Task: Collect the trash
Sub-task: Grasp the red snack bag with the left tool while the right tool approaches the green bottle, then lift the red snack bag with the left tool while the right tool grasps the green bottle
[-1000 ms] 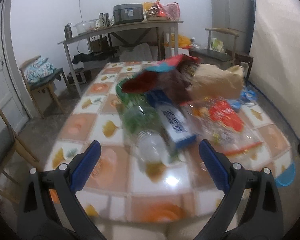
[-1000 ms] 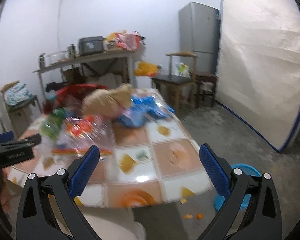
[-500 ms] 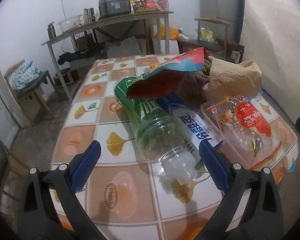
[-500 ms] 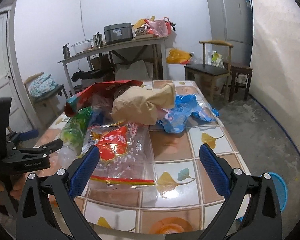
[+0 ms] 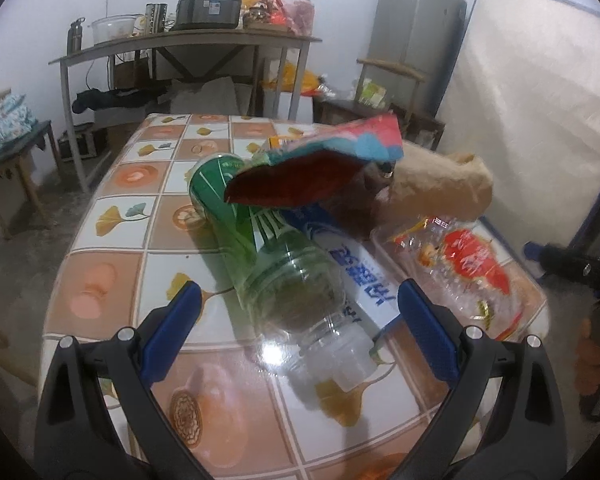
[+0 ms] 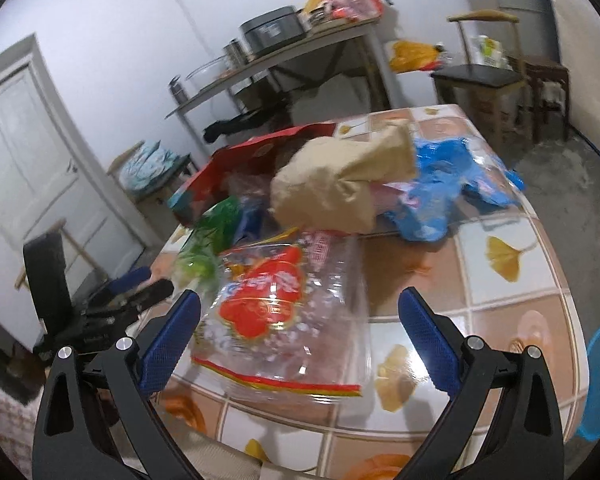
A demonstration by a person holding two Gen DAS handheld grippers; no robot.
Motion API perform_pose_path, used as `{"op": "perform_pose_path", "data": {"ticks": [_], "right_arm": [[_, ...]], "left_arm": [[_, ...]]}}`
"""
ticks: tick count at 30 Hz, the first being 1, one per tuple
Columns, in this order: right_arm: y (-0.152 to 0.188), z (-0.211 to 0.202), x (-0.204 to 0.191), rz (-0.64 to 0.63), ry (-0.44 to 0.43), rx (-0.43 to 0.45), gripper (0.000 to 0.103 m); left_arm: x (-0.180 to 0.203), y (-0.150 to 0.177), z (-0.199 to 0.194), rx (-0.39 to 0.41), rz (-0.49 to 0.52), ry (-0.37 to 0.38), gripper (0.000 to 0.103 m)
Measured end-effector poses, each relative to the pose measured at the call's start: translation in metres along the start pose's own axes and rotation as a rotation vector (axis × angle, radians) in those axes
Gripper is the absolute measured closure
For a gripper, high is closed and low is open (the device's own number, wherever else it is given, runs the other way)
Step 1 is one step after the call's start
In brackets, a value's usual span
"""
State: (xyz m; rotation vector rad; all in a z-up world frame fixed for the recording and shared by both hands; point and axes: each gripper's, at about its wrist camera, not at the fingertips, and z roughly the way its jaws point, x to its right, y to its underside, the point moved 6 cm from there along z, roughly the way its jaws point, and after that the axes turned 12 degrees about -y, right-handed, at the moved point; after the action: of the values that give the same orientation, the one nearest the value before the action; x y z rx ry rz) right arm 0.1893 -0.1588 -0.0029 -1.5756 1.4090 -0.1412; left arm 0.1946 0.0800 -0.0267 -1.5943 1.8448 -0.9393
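Closer in than half a second ago on both sides: left gripper (image 5: 298, 330) now spread wide and empty around the neck end of the green bottle (image 5: 268, 256) lying on the tiled table (image 5: 112, 264), right gripper (image 6: 300, 332) tilted, equally wide and empty over the clear red-printed bag (image 6: 284, 312). Probably lining up first grabs, nothing collected yet. Beyond, piled mid-table: brown paper bag (image 6: 340, 192), blue wrapper (image 6: 440, 196) far right, red packet (image 5: 300, 182).
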Motion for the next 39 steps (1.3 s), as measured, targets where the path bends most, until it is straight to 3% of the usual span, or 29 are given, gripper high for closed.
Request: {"op": "perform_pose_path", "data": {"ticks": [7,11,15,16,19,21,22,26,33,39], "right_arm": [[-0.013,0.003,-0.012,-0.032,0.042,0.007,0.006],[-0.020,-0.005,-0.008,0.001,0.056,0.055,0.006],[-0.020,-0.004,0.000,0.042,0.060,0.064,0.006],[-0.020,-0.003,0.002,0.047,0.062,0.066,0.006],[-0.023,-0.006,0.007,0.052,0.074,0.082,0.006],[-0.025,-0.008,0.010,0.062,0.075,0.099,0.006],[-0.026,-0.008,0.012,0.069,0.074,0.106,0.006],[-0.027,-0.007,0.016,0.081,0.073,0.115,0.006],[-0.026,-0.007,0.023,0.083,0.076,0.099,0.006],[-0.017,-0.003,0.022,0.061,0.065,0.053,0.006]], "left_arm": [[-0.020,-0.018,0.015,-0.023,-0.076,0.022,0.008],[-0.020,-0.049,0.008,0.045,-0.043,0.043,0.008],[0.016,-0.073,-0.008,0.133,0.233,0.084,0.009],[0.030,-0.075,-0.012,0.167,0.344,0.080,0.009],[0.059,-0.072,-0.009,0.248,0.611,-0.007,0.009],[0.071,-0.067,0.005,0.263,0.724,-0.080,0.032],[0.074,-0.065,0.017,0.255,0.770,-0.124,0.037],[0.072,-0.063,0.052,0.187,0.789,-0.181,0.069],[0.064,-0.071,0.059,0.220,0.743,-0.255,0.090],[0.057,-0.090,0.031,0.306,0.651,-0.307,0.098]]}}
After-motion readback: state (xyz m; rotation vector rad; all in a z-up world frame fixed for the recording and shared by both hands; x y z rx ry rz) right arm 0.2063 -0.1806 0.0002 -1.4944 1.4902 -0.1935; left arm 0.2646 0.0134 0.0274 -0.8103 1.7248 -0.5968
